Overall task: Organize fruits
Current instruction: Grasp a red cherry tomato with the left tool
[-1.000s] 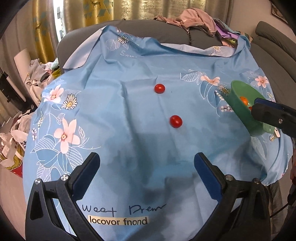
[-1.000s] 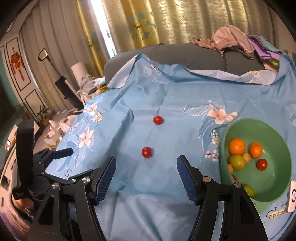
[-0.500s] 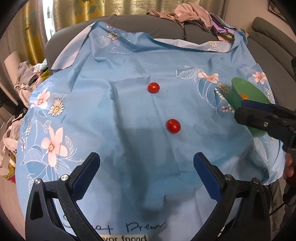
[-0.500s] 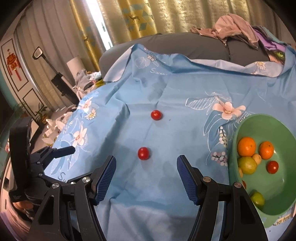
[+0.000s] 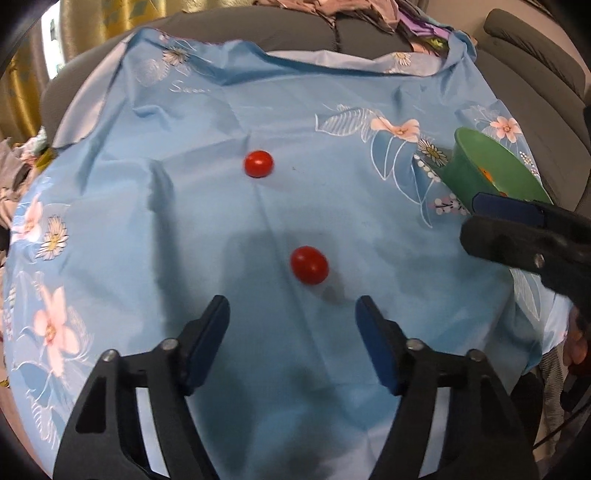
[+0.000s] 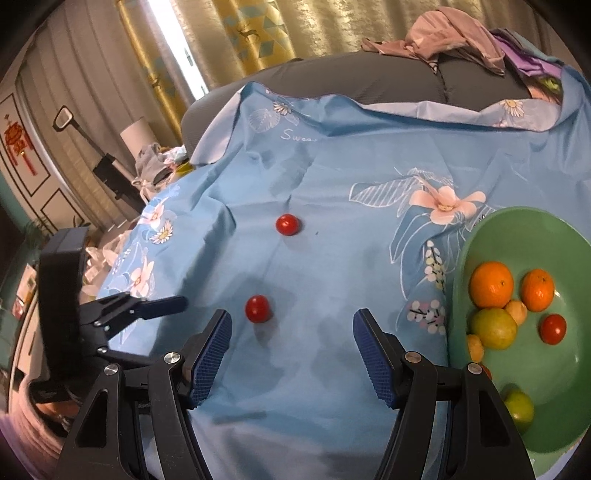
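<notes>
Two small red tomatoes lie on the blue flowered cloth. The near tomato (image 5: 309, 264) (image 6: 257, 308) sits just ahead of my open, empty left gripper (image 5: 291, 321), slightly right of its midline. The far tomato (image 5: 259, 164) (image 6: 287, 224) lies farther back. A green bowl (image 5: 476, 170) (image 6: 554, 398) at the right holds oranges, a red tomato and greenish fruits. My right gripper (image 6: 291, 332) is open and empty above the cloth, left of the bowl; it also shows in the left wrist view (image 5: 524, 236). The left gripper shows in the right wrist view (image 6: 147, 306).
The blue cloth (image 5: 184, 221) covers a round table; its edges drop off left and right. A grey sofa (image 6: 369, 81) with piled clothes (image 6: 443, 33) stands behind. Clutter lies on the floor (image 6: 159, 162) at the left.
My left gripper has moved forward and down toward the near tomato, which now looks larger and closer. My right gripper has also edged forward. The tomatoes and bowl have not moved.
</notes>
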The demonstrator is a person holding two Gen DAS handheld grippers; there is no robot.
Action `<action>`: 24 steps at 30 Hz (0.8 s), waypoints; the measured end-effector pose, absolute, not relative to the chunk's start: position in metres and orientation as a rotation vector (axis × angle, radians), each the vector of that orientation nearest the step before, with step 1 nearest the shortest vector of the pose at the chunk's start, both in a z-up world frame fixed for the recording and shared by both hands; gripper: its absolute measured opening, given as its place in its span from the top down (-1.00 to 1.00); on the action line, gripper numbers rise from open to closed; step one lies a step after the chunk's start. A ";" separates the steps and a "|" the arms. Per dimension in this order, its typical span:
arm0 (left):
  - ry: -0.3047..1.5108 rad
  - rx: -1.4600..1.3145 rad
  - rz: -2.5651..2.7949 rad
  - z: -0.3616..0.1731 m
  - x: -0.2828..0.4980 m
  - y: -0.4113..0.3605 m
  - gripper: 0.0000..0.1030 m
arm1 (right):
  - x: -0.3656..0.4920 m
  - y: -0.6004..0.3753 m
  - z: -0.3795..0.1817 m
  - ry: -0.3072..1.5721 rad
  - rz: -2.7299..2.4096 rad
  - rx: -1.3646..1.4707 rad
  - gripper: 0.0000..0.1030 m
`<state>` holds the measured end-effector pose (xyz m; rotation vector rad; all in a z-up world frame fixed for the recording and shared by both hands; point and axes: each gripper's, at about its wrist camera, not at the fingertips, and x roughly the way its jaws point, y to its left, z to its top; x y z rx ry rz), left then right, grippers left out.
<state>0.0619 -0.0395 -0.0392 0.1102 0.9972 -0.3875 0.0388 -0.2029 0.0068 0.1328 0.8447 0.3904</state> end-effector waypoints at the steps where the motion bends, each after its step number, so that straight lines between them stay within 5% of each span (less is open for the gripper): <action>1: 0.997 0.113 -0.396 -0.041 0.065 -0.043 -0.21 | 0.039 -0.204 0.005 0.846 0.389 0.132 -0.33; 15: 1.023 0.150 -0.418 -0.062 0.094 -0.066 0.46 | 0.045 -0.211 -0.002 0.846 0.394 0.148 -0.33; 24: 1.021 0.080 -0.404 -0.062 0.100 -0.054 0.50 | 0.049 -0.208 -0.007 0.857 0.395 0.145 -0.33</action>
